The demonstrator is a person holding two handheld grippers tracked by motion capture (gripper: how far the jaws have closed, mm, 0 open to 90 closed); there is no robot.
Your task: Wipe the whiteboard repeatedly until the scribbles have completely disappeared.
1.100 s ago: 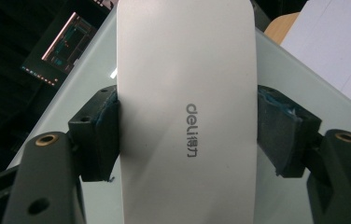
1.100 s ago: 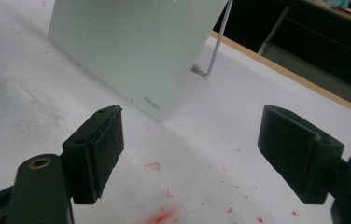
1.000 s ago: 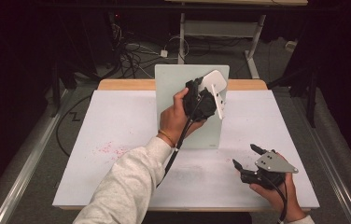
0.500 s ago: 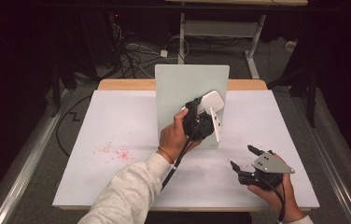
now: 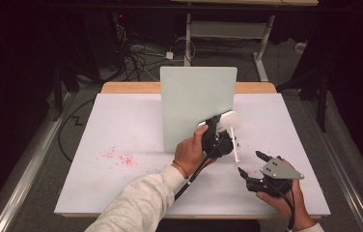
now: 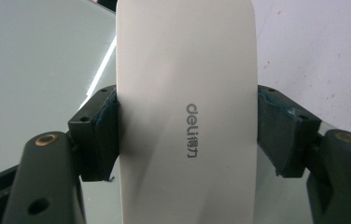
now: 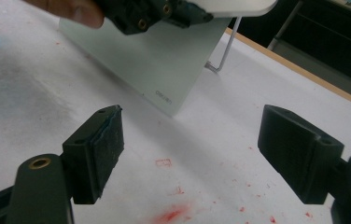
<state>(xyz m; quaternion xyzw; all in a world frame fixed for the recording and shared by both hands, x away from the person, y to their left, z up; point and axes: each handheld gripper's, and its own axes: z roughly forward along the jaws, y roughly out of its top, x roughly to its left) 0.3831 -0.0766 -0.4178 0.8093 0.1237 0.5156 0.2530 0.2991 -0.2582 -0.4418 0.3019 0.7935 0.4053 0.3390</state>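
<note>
A pale upright board [image 5: 189, 104] stands on a white table sheet [image 5: 121, 121]. My left gripper [image 5: 223, 128] is at the board's lower right corner, shut on a white board eraser [image 5: 231, 119]. In the left gripper view both pads [image 6: 106, 135] press the sides of the eraser [image 6: 187, 70], which bears a grey printed logo, with the board [image 6: 33, 70] behind at left. My right gripper [image 5: 250, 163] rests low at the front right, open with nothing between its jaws. Its own view has the right gripper [image 7: 190, 154] facing the board [image 7: 155, 60] and the left gripper [image 7: 150, 14].
Red marker dust [image 5: 119, 158] speckles the sheet at the front left, and red smudges [image 7: 169, 214] lie under the right gripper. A wire stand [image 7: 225, 51] props the board. Cables and a metal frame [image 5: 228, 29] lie beyond the table's far edge.
My left gripper has come down and toward the near right with the eraser, from the board's upper right to its lower right corner. The right gripper has stayed put.
</note>
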